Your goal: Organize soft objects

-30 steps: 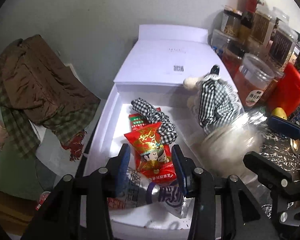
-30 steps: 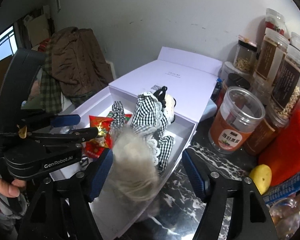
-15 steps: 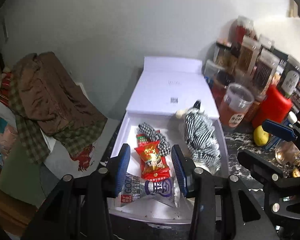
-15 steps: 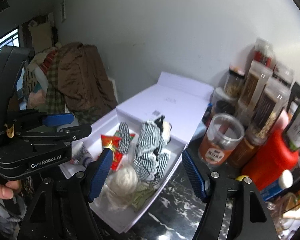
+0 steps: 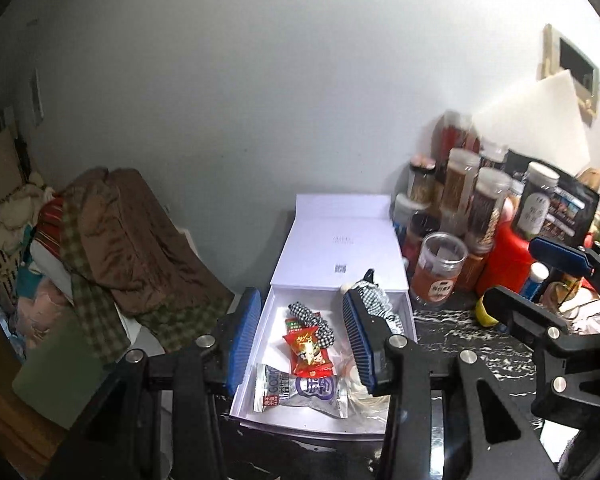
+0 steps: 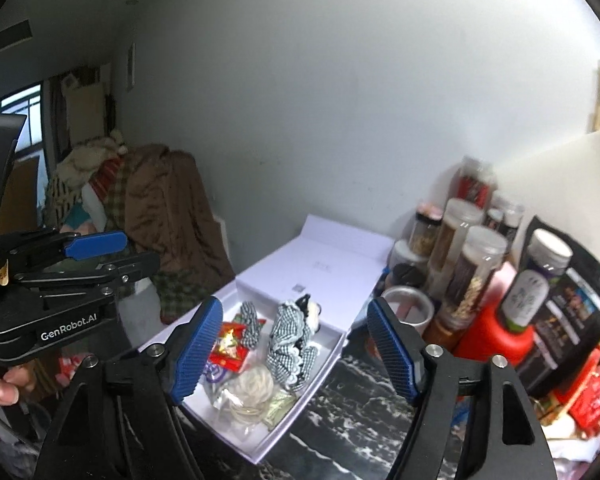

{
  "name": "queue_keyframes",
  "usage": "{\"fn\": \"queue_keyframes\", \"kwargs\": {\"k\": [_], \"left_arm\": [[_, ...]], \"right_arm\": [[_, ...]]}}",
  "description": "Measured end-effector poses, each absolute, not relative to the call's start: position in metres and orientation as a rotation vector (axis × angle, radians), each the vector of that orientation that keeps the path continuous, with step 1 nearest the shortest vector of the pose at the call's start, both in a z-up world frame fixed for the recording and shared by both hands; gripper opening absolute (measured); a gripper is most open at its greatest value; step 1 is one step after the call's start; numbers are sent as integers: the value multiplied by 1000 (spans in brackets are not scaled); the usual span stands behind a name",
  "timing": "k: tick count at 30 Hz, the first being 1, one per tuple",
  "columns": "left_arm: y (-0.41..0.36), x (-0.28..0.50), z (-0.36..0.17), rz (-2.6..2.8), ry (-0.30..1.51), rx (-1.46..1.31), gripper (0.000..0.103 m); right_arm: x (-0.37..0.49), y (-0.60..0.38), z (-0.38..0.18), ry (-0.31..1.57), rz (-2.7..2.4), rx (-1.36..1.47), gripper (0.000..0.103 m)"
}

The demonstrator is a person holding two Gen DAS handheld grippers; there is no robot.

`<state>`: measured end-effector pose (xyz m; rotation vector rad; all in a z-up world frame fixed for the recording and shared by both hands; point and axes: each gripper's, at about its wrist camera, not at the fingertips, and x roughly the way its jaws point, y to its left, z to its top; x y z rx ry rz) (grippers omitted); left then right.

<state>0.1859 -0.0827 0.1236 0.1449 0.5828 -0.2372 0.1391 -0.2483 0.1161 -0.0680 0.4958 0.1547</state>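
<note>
- L gripper (image 5: 300, 338) wide open, empty, well above the white box (image 5: 407, 308); R gripper (image 6: 290, 350) same.
- Soft stuff lay inside, below-ahead: gingham doll (image 6: 292, 340) right side, long axis running away from me; R looked nearer.

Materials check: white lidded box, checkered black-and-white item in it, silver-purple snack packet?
White lidded box: looks like matte rigid cardboard, with crisp folded edges. Checkered black-and-white item: woven gingham fabric with a lace-like trim, soft and bunched. Silver-purple snack packet: glossy metallised film, probably plastic, crinkled with a crimped end.
</note>
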Motion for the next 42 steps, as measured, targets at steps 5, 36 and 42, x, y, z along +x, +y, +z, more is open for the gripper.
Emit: {"fn": "queue_keyframes", "kwargs": {"k": [5, 36, 42], "left_arm": [[-79, 154, 142, -236, 488, 134, 92], [-63, 36, 80, -261, 561, 125, 92], [-60, 32, 65, -266, 597, 117, 92]], "right_arm": [[108, -252, 135, 434, 146, -70, 82], [-15, -245, 76, 530, 16, -46, 96], [-18, -244, 58, 573, 16, -16, 96]]}}
